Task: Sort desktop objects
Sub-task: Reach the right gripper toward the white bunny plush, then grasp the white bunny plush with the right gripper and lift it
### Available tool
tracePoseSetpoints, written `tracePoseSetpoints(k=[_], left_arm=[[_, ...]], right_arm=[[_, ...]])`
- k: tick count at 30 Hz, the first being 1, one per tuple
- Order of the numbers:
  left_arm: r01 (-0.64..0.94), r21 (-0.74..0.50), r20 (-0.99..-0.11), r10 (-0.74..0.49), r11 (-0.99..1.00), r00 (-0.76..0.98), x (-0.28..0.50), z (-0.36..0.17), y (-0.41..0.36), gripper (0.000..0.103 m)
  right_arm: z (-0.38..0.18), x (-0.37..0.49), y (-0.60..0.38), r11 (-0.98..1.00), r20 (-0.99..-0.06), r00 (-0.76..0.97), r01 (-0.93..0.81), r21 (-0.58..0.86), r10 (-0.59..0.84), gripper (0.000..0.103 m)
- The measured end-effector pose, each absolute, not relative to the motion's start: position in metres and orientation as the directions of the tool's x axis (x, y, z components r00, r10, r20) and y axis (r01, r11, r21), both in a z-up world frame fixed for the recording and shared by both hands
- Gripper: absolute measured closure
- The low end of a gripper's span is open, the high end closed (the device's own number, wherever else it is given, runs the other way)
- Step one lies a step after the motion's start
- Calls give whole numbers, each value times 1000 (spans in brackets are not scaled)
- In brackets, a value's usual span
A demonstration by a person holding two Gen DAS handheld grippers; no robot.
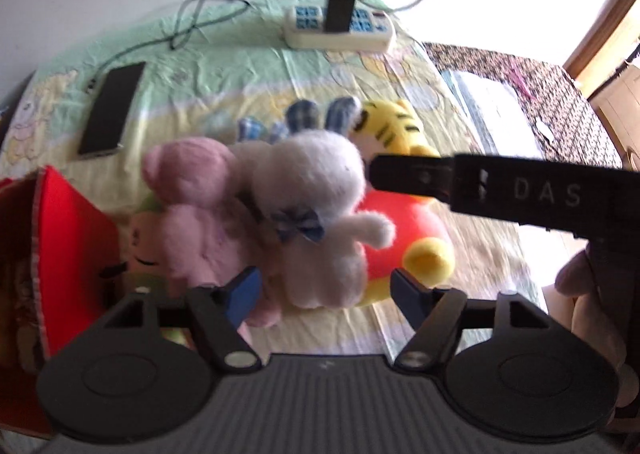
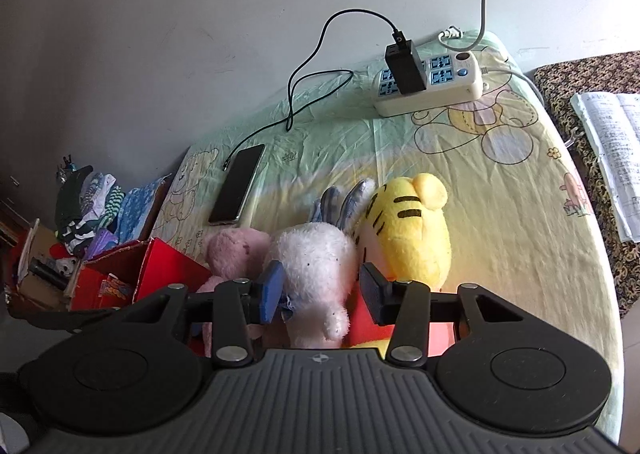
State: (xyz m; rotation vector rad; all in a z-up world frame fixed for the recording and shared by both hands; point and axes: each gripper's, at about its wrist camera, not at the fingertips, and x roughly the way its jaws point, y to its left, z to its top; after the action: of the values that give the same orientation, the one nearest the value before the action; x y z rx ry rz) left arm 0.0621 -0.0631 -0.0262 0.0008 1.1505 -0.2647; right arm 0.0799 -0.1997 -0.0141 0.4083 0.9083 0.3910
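Three plush toys lie huddled on the cartoon-print cloth [image 2: 500, 214]: a pink bear [image 1: 192, 206], a white rabbit [image 1: 316, 182] with a blue bow, and a yellow tiger [image 2: 408, 230] in red. My left gripper [image 1: 326, 292] is open, with the rabbit's lower body between its blue-padded fingers; neither pad presses on it. My right gripper [image 2: 320, 292] straddles the rabbit's head [image 2: 316, 254] and the fur brushes both pads without looking squeezed, so I read it as open. In the left wrist view one right finger [image 1: 412, 174] reaches in between the rabbit's head and the tiger.
A red cardboard box [image 2: 160, 266] stands open just left of the toys. A phone [image 2: 238, 184] on a black cable lies behind them, and a power strip [image 2: 432, 82] with a black charger sits at the far edge. Papers [image 2: 612, 150] lie right; clothes [image 2: 92, 206] are piled left.
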Motion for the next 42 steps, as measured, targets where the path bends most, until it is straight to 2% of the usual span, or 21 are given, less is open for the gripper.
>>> tracePoseSetpoints(k=[8,15,17,22,28,42], left_arm=[[200,-200,-906,-259,959,335,75,-68,-61,42],[166,-231,-905,-274,959,324,98,-88,-58,56],[163,-241,-904,-283,957,320,102,-92,-54,57],[198,-225,-900,-282,954,334,98,-90,-55,58],[214,-248,-883,-311,945,351,78,-74,-50,59],[282,-230,-816,-342,932,465,-8,-20,-29,59]], right_arm=[[-41,96,-191,775,-637,461,-215,595,617,56],[-66,106,-178,797,-679,428,-214,565,596,55],[-74,111,-179,790,-682,414,-196,580,603,56],[-75,108,-180,786,-674,415,-215,580,611,64],[-68,103,-178,789,-675,421,-212,576,606,68],[-10,35,-146,812,-642,497,-358,462,584,68]])
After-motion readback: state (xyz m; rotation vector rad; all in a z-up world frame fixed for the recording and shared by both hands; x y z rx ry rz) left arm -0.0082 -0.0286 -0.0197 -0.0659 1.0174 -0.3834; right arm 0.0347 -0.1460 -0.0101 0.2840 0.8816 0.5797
